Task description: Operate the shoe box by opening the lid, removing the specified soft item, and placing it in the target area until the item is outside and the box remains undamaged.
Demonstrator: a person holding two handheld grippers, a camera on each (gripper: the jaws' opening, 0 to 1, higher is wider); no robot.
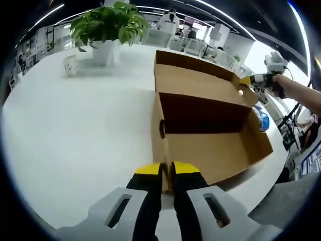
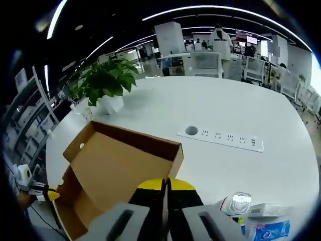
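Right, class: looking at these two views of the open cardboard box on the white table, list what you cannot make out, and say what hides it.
- Floor of the open brown cardboard shoe box, left gripper view: dark shadow and the near wall hide any contents.
- Box interior, right gripper view: the raised brown lid covers it.
- Small items by the right gripper: cut off by the edge, labels too small.
- Whether the left gripper pinches the box wall: unclear.

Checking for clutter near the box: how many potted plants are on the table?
1. The potted plant stands on the white table beyond the open cardboard box; others may be out of view.
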